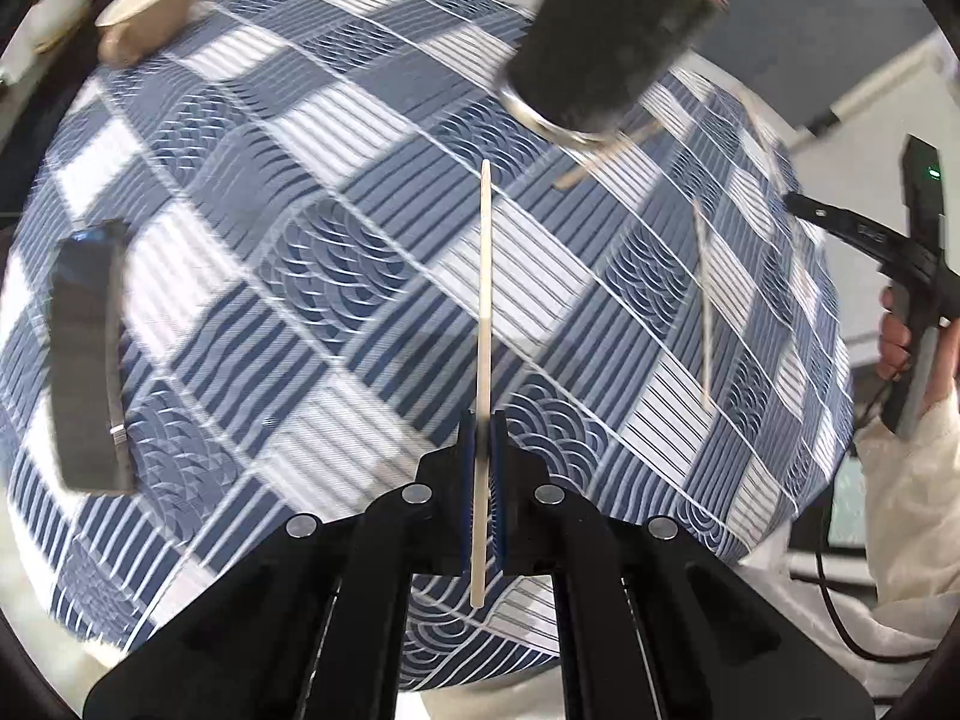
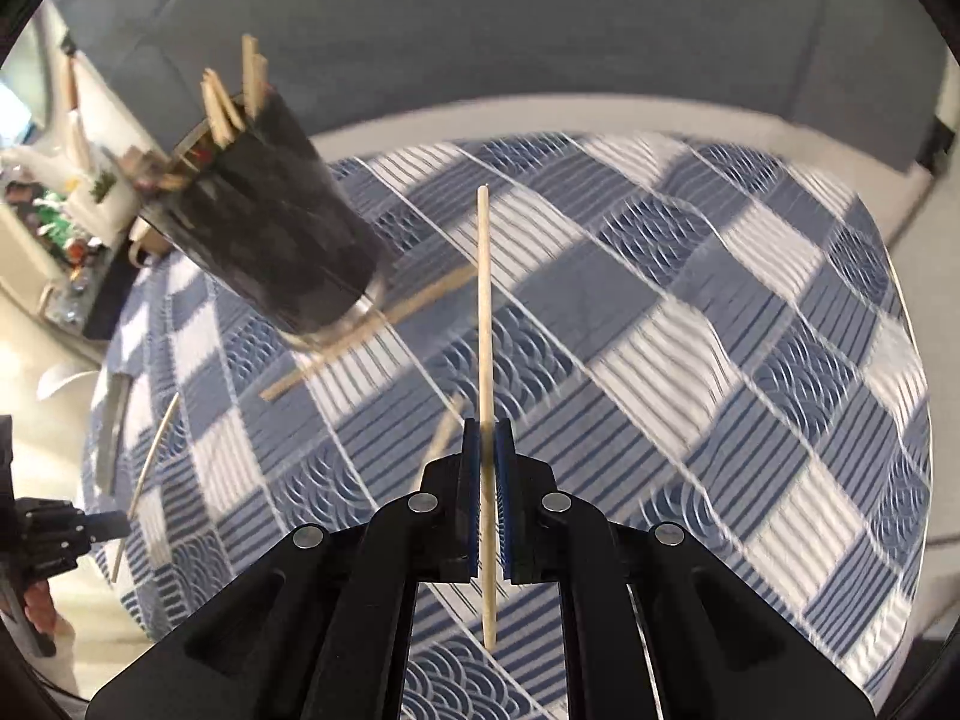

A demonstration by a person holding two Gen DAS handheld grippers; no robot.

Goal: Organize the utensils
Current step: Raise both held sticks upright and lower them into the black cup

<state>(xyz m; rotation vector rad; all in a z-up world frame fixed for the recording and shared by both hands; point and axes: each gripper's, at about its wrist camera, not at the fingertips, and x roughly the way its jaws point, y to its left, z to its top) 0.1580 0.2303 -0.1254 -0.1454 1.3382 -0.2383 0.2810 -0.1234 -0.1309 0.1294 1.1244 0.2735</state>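
Holding one pale wooden chopstick, the left gripper has its blue pads squeezed tight on the stick. The stick runs straight up between the pads and pokes out past both ends of them. It hangs in the air over a round table with a blue and white patterned cloth.

The right gripper is clamped on another chopstick in the same way, with the stick standing up between its pads, above the same cloth.

A dark round holder stands on the cloth. Many chopsticks stick out of its top. Right beside its base, loose chopsticks lie flat on the cloth, and one end goes under the edge of the holder.

In the left wrist view, a dark flat case lies on the cloth at the left side. A cream cup sits near the far edge of the table. At the right side of that view, a person's hand in a light sleeve holds the handle of the other gripper
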